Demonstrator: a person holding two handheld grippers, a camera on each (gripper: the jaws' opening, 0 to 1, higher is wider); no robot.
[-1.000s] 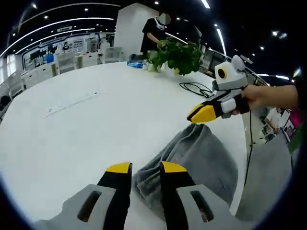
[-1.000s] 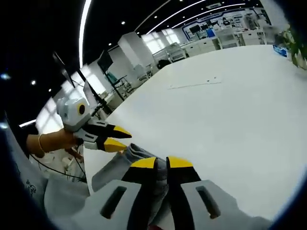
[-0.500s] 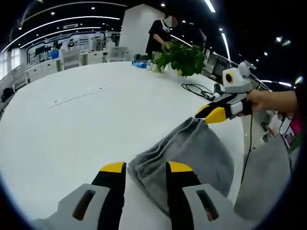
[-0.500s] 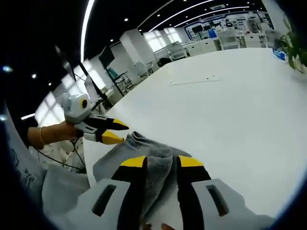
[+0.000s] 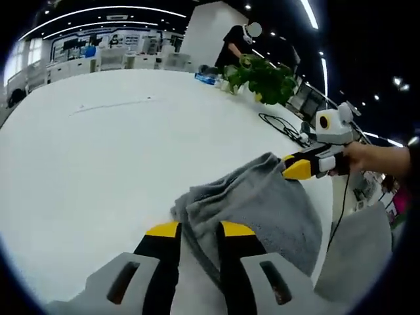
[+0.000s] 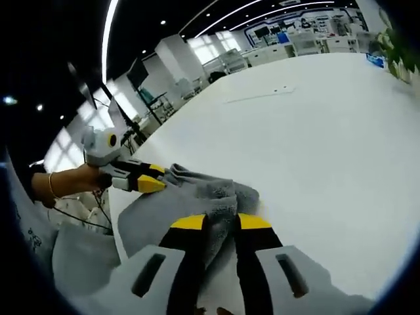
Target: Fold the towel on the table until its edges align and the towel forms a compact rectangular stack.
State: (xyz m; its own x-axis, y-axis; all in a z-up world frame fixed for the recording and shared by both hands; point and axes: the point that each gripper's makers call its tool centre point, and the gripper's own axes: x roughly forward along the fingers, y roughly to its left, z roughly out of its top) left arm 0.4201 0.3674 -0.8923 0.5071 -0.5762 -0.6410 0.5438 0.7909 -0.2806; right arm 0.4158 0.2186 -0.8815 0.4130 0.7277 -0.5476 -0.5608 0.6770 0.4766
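One grey towel (image 5: 262,203) is seen lying bunched on the white surface (image 5: 85,157), close to its near edge; no second towel is seen. In the left gripper view the left tool (image 5: 199,231) rises from the bottom, its two yellow-tipped jaws drawn close on a folded edge of the towel, which passes between them. In the same view the right tool (image 5: 296,168) is seen coming in from the right, held by a hand (image 5: 367,157), with its yellow tips set against the far corner of the towel; whether cloth is pinched there cannot be told from this view.

In the right gripper view the right tool (image 6: 220,223) is seen with a rumpled fold of the towel (image 6: 197,197) gathered between its two jaws, which are clamped on it. The left tool (image 6: 146,178) is seen at the left, held by one hand (image 6: 75,180) with a bracelet at the wrist, its tips touching the towel's edge.

On the far side of the surface one green potted plant (image 5: 262,75) is seen, with one black cable (image 5: 282,125) lying near it and one person in dark clothing (image 5: 233,49) standing behind it
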